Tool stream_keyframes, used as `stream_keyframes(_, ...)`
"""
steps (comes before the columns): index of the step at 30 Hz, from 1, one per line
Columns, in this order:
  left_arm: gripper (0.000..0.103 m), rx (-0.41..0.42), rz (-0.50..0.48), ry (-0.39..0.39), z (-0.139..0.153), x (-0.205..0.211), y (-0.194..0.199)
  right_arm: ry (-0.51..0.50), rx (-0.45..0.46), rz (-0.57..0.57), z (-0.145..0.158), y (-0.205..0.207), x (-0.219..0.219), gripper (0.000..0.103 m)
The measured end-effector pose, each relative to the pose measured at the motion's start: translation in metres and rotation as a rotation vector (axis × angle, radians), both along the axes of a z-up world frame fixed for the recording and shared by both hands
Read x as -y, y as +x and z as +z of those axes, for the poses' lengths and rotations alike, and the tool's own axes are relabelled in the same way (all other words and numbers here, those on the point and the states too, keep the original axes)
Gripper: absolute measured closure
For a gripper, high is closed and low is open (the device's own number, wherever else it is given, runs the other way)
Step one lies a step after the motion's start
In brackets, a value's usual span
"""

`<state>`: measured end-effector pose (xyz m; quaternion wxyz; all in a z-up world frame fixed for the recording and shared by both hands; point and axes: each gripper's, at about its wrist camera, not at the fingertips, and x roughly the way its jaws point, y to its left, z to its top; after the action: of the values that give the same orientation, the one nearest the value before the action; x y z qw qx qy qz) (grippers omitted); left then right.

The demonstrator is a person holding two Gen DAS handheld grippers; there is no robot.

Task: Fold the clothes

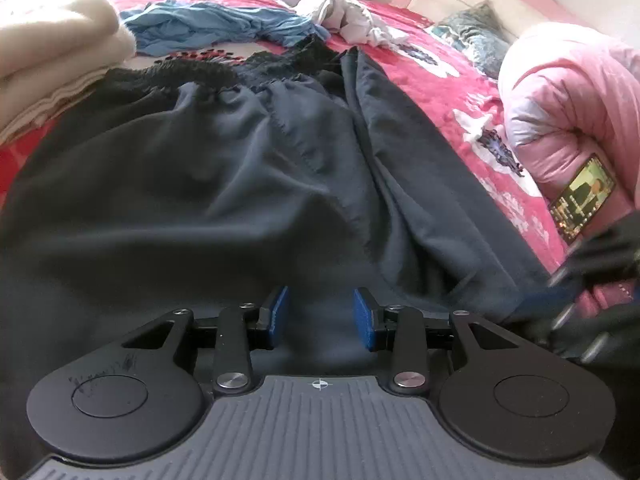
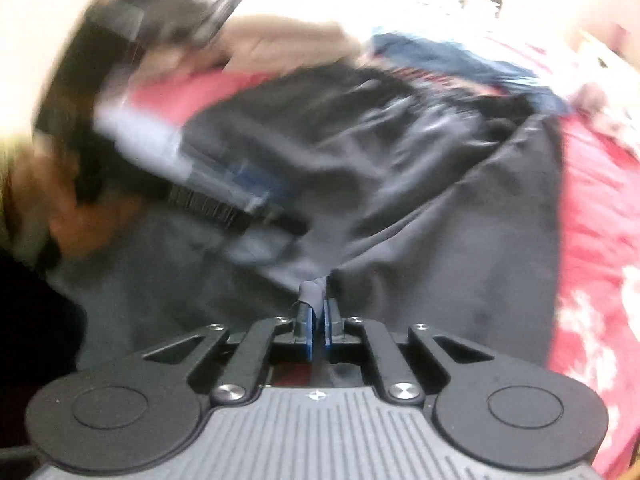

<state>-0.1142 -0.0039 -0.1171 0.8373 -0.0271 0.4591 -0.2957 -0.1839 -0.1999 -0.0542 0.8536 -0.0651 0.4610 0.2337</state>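
A dark navy pair of trousers (image 1: 240, 168) lies spread on the red bed, its black elastic waistband (image 1: 200, 70) at the far end. My left gripper (image 1: 322, 312) is open, its blue pads apart just above the near cloth, holding nothing. My right gripper (image 2: 319, 320) is shut on a pinch of the dark trousers (image 2: 400, 200) at their near edge; that view is blurred by motion. The right gripper (image 1: 568, 300) also shows blurred at the right edge of the left wrist view. The left gripper (image 2: 224, 196) shows blurred at the left of the right wrist view.
The bed has a red floral cover (image 1: 452, 92). A blue garment (image 1: 208, 26) and a white garment (image 1: 348, 16) lie beyond the waistband. A folded cream blanket (image 1: 52, 60) lies at left. A pink quilt (image 1: 572, 108) with a lit phone (image 1: 582, 200) lies at right.
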Motion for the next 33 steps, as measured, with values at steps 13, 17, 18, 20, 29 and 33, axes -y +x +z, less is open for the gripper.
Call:
stream_keyframes(13,0.068,0.058,-0.051,0.069,-0.004,0.002,-0.011,-0.047,0.060,-0.599,0.039,-0.015,0.145,0.099)
stream_keyframes(17,0.068,0.062,-0.063,0.079,-0.005,0.003,-0.010,-0.156,0.070,-0.717,0.032,-0.019,0.181,0.099)
stream_keyframes(18,0.068,0.065,-0.067,0.083,-0.006,0.004,-0.010,-0.190,0.068,-0.735,0.028,-0.017,0.188,0.099)
stream_keyframes(20,0.068,0.069,-0.077,0.091,-0.007,0.005,-0.010,-0.255,0.055,-0.756,0.020,-0.013,0.199,0.099)
stream_keyframes(29,0.067,0.094,-0.103,0.110,-0.009,0.007,-0.013,-0.534,0.071,-0.826,0.004,0.002,0.213,0.091)
stream_keyframes(33,0.067,0.102,-0.115,0.117,-0.009,0.008,-0.013,-0.589,0.130,-0.843,0.016,-0.004,0.209,0.075)
